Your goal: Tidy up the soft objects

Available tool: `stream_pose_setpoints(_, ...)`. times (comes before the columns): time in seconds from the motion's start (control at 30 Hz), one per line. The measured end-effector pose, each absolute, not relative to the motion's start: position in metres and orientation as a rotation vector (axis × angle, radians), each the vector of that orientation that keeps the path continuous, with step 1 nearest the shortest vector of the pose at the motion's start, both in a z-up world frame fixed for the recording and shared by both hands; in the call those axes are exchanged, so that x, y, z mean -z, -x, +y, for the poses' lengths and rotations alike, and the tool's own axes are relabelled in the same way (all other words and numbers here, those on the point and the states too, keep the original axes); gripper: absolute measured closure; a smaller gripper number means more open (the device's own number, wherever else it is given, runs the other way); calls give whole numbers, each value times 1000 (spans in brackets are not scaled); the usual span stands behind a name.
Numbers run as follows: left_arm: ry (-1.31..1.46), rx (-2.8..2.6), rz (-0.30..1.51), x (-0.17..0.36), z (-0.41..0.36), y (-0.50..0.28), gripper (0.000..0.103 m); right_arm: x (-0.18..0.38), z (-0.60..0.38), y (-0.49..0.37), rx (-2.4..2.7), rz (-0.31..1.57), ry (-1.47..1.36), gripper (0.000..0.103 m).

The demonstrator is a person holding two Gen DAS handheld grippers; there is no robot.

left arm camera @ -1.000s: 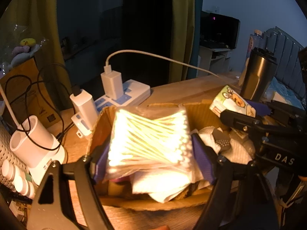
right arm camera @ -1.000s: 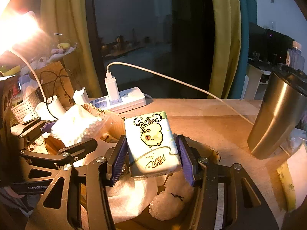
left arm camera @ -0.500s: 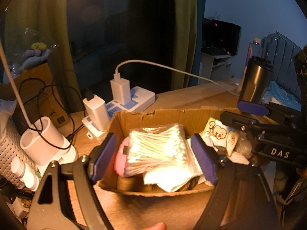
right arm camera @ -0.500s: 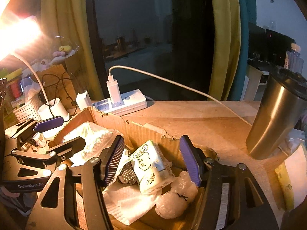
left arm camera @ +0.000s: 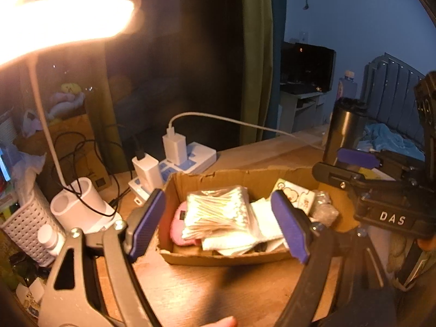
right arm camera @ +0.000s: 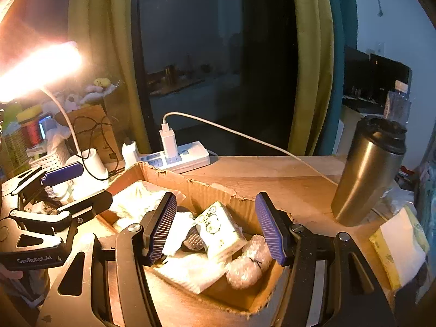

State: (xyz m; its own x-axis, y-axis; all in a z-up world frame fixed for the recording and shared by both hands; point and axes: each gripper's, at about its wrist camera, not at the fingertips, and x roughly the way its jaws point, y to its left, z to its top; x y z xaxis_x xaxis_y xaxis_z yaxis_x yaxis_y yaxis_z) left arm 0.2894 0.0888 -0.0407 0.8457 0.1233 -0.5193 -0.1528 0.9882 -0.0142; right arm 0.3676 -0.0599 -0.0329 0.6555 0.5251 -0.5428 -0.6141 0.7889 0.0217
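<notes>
Cardboard box (left arm camera: 190, 259) open-topped, torn along the rim, set on the wooden bench (left arm camera: 190, 294).

Contents, left to right in the left wrist view:
- pink soft item (left arm camera: 178, 226) against the left wall, mostly covered;
- clear bag of cotton swabs (left arm camera: 218, 211) lying flat on top;
- white folded tissue (left arm camera: 261, 218) beneath and beside the swabs;
- small tissue packet with cartoon print (right arm camera: 219, 227), tilted, leaning on the heap;
- lump of bubble wrap (right arm camera: 249, 261) at the right end, touching the packet;
- dark knobbly item (right arm camera: 193, 241), half buried; kind cannot be told.

Left gripper (left arm camera: 218, 226): blue-padded fingers (left arm camera: 145, 224) apart, nothing between them, held above the box's near wall over the swabs. Also seen in the right wrist view (right arm camera: 68, 188), beside the box's left end.

Right gripper (right arm camera: 215, 229): fingers (right arm camera: 163, 226) apart, clear of the packet below, clamped on nothing. Seen in the left wrist view (left arm camera: 343, 169) over the box's right end.

Surroundings on the bench:
- white power strip (right arm camera: 179, 158) behind the box, white charger and cable plugged in;
- steel travel mug (right arm camera: 368, 171) with black lid, upright, to the right, apart from the box;
- white lamp base (left arm camera: 81, 204) to the left, lit lamp head (left arm camera: 68, 19) overhead;
- white perforated basket (left arm camera: 24, 226) at far left;
- yellow-edged packet (right arm camera: 400, 245) at right, near the mug.
</notes>
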Motion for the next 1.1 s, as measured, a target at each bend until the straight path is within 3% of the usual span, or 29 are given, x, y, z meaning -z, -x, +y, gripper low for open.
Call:
stream_pose_setpoints(0.13,55,-142,518,32,84,-277,21,26,-66,-355,-640,546,168,39)
stream_pose_setpoints(0.23,61,-136,497,25,81,-268,13,21,-69,-345,-633,535,172,39)
stream_pose_setpoints(1.1,67,-124,361,-20,63,-174,12,-24,-97,-252,-602,425,190,39)
